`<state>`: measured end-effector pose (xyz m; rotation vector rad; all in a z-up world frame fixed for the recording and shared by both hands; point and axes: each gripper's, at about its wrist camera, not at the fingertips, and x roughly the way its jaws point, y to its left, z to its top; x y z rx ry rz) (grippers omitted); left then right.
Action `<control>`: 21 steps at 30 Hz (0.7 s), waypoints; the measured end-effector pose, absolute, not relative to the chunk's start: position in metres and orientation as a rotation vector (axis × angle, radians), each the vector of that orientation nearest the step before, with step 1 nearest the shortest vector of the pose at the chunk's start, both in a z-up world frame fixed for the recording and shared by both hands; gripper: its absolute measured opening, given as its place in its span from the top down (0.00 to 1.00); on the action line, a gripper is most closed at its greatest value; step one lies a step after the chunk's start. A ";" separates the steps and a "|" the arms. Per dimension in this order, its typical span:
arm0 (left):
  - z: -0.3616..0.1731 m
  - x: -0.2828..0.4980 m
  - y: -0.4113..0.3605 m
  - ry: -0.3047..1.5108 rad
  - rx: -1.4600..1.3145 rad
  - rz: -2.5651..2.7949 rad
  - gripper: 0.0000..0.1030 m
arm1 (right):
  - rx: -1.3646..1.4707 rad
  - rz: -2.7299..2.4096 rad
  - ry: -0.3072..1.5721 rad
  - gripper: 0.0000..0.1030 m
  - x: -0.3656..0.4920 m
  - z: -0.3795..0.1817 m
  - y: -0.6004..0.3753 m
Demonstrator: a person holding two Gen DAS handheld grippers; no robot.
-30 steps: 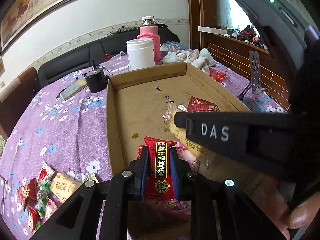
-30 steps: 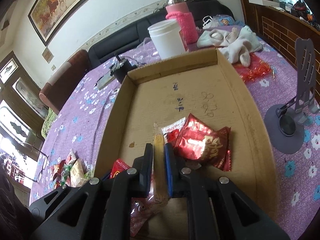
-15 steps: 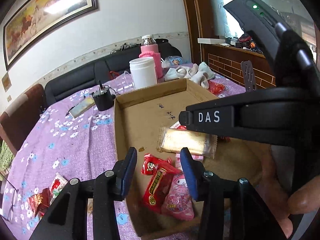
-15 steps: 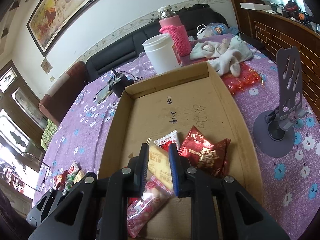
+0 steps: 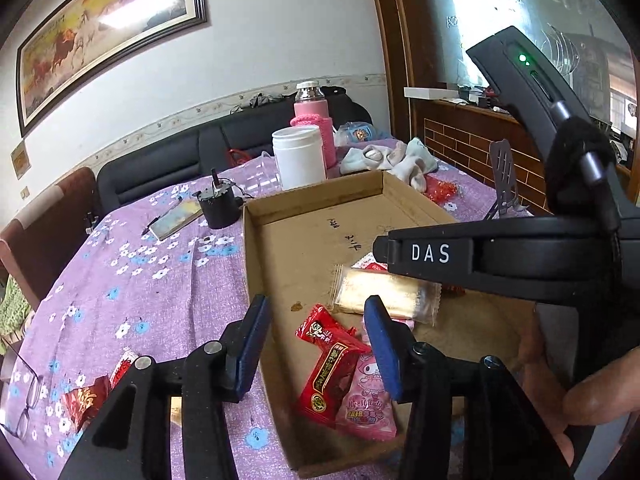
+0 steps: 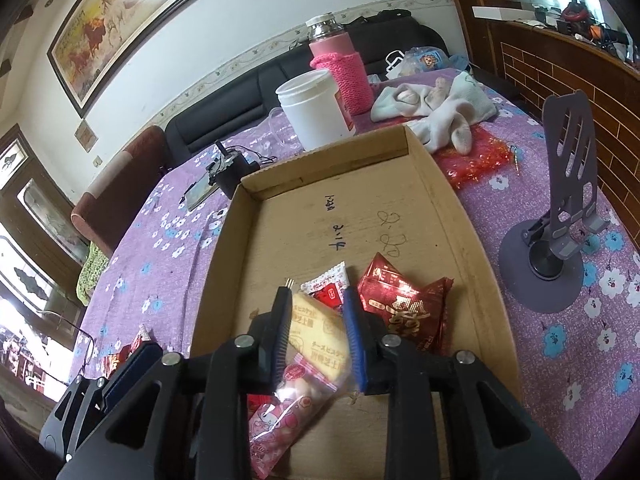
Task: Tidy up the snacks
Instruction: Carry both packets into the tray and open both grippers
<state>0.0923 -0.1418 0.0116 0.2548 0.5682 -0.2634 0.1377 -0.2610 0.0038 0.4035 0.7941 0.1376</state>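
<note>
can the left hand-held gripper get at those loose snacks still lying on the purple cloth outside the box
Probably yes. The left hand-held gripper is open and empty, and the loose snacks lie uncovered on the tablecloth just left of it, outside the cardboard box.

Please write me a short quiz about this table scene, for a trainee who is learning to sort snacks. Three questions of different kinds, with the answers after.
1. True or false: the cardboard box holds no snacks yet.
2. What stands just behind the far wall of the box? A) a white jar B) a phone stand C) a pair of glasses
3. Where do the loose snacks lie that are not yet in the box?

Key
1. False: several packets lie in it, among them a red packet.
2. A.
3. On the purple tablecloth, left of the box at its near end.
</note>
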 end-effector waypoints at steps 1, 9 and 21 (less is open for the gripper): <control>0.013 0.092 -0.141 0.568 0.248 -0.267 0.50 | 0.403 0.138 0.793 0.74 0.138 0.004 -0.261; 0.019 0.092 -0.135 0.554 0.223 -0.263 0.50 | 0.396 0.124 0.796 0.70 0.138 0.004 -0.261; 0.039 0.084 -0.122 0.598 0.185 -0.237 0.49 | 0.407 0.117 0.770 0.67 0.136 0.009 -0.264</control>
